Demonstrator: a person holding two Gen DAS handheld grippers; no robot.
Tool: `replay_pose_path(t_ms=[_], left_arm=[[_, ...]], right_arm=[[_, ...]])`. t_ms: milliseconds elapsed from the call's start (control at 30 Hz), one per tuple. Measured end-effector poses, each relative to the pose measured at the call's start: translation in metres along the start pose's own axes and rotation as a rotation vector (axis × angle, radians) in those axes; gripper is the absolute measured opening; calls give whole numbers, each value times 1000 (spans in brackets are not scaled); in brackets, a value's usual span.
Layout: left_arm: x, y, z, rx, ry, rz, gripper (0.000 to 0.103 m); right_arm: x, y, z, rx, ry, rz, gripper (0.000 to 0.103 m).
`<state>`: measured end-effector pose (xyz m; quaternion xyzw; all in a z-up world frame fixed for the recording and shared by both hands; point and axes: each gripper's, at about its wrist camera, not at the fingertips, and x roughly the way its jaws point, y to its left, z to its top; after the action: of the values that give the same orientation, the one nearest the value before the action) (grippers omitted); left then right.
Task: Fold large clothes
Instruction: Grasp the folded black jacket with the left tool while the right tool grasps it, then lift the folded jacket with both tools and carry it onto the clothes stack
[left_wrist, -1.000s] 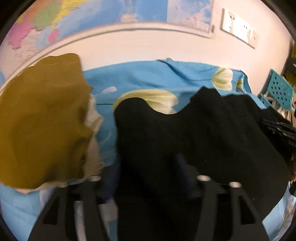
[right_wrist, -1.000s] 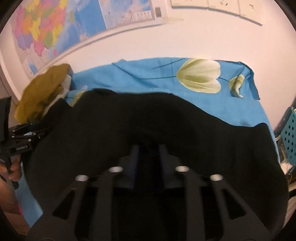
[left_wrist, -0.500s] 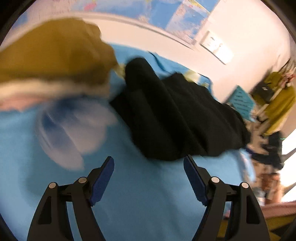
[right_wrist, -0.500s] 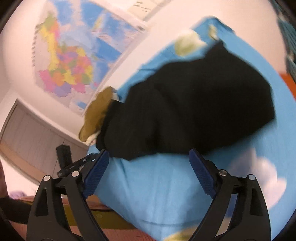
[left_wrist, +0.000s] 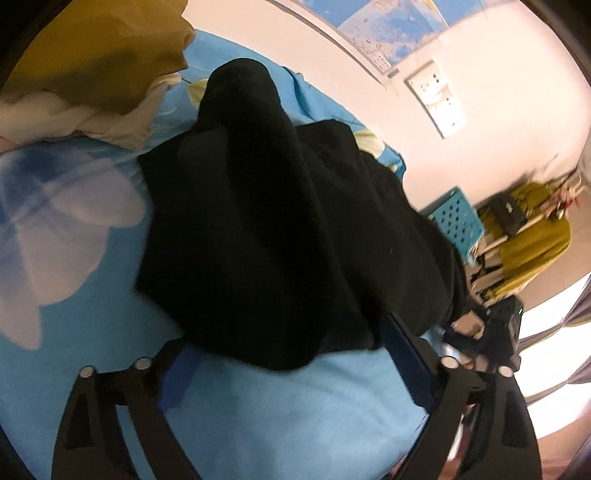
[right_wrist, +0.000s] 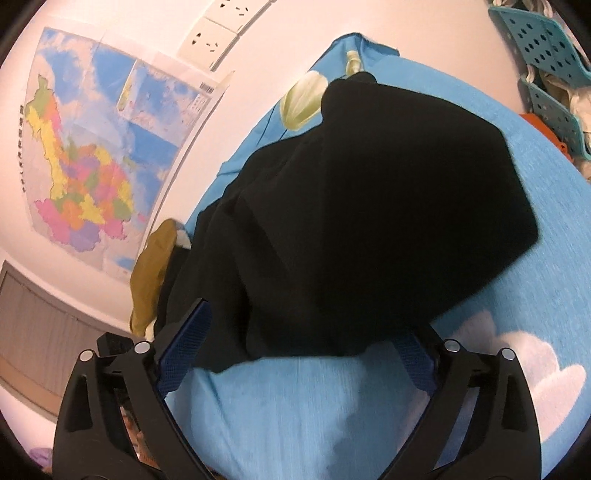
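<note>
A large black garment (left_wrist: 280, 221) lies bunched on the blue flowered sheet (left_wrist: 258, 413); it also shows in the right wrist view (right_wrist: 369, 221). My left gripper (left_wrist: 288, 354) is open, its jaws wide apart at the garment's near hem, which drapes over both blue pads. My right gripper (right_wrist: 306, 343) is open too, its fingers either side of the garment's near edge. Neither gripper holds any cloth.
An olive and white pile of clothes (left_wrist: 92, 62) lies on the sheet beside the black garment, also in the right wrist view (right_wrist: 151, 273). Teal perforated baskets (right_wrist: 546, 66) stand beyond the bed edge. A map (right_wrist: 103, 147) hangs on the wall behind.
Both grippers were shut on the black garment one second ago; they let go, opened wide and pulled back. The garment dropped onto the sheet, and both now sit close at its near edge.
</note>
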<state>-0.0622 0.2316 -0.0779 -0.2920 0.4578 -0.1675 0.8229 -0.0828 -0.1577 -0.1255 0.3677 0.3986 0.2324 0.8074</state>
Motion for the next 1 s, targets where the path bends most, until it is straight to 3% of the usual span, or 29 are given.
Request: replay_pose_path(t_ms=[333, 433, 500, 567, 667, 767, 833, 867, 900, 967, 1000], left_arm=[[13, -3, 19, -65, -24, -20, 95], [18, -7, 22, -63, -36, 13, 89], [21, -10, 24, -63, -38, 28, 83], [21, -9, 25, -69, -40, 42, 78], [23, -11, 28, -73, -38, 47, 73], [23, -8, 29, -95, -39, 13, 79], [24, -7, 31, -100, -40, 13, 79], [24, -7, 31, -94, -37, 15, 79], [24, -7, 32, -93, -38, 19, 73], [27, -6, 33, -92, -30, 32, 61], [28, -7, 34, -96, -24, 30, 55]], right_arm=[[38, 12, 18, -1, -65, -61, 98], [41, 12, 21, 17, -93, -58, 97], [45, 12, 23, 19, -92, -54, 83], [51, 1, 25, 63, -64, -9, 52], [51, -7, 28, 80, -39, 33, 49], [48, -10, 31, 104, -36, 94, 64], [51, -6, 32, 93, -33, 84, 64], [53, -4, 33, 75, -27, 68, 58], [55, -4, 33, 72, -25, 59, 53], [58, -8, 34, 70, -11, 52, 31], [58, -11, 33, 67, -5, 63, 28]])
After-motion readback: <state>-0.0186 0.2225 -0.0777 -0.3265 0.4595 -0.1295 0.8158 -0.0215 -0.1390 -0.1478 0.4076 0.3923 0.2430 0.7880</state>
